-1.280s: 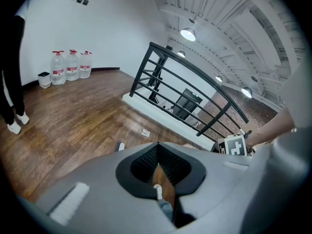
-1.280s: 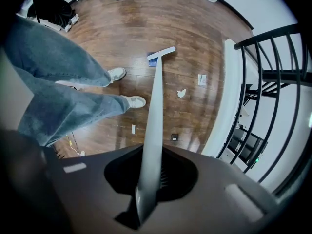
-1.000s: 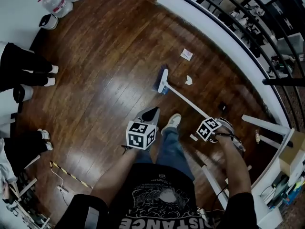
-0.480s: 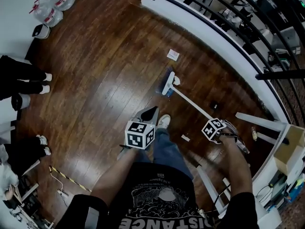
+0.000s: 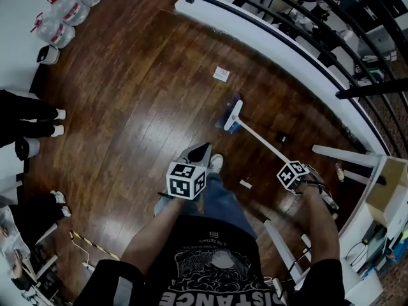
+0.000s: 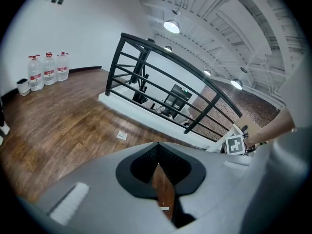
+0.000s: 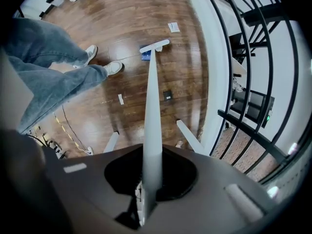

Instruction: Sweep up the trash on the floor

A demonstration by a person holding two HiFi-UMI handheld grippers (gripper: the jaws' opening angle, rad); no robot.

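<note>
My right gripper (image 5: 299,185) is shut on the long white handle (image 7: 151,116) of a broom. The broom head (image 5: 233,115) rests on the wooden floor ahead of the person's shoe (image 5: 215,163); its head (image 7: 154,46) also shows in the right gripper view. A square white paper (image 5: 221,74) lies beyond it, toward the railing. A small white strip (image 5: 245,184) and a small black item (image 5: 280,136) lie near the handle. My left gripper (image 5: 199,152) hangs over the floor by the person's leg, jaws together, holding nothing.
A black railing (image 5: 299,40) on a white ledge curves along the right. White table legs (image 5: 338,155) stand at the right. Water bottles (image 5: 64,8) sit top left, bystanders' legs (image 5: 32,113) at the left, striped tape and a cable (image 5: 89,244) at the bottom left.
The broom head has swept rightward toward the railing, reaching the crumpled white scrap that lay to its right; the scrap no longer shows apart from it. The left gripper has hardly moved.
</note>
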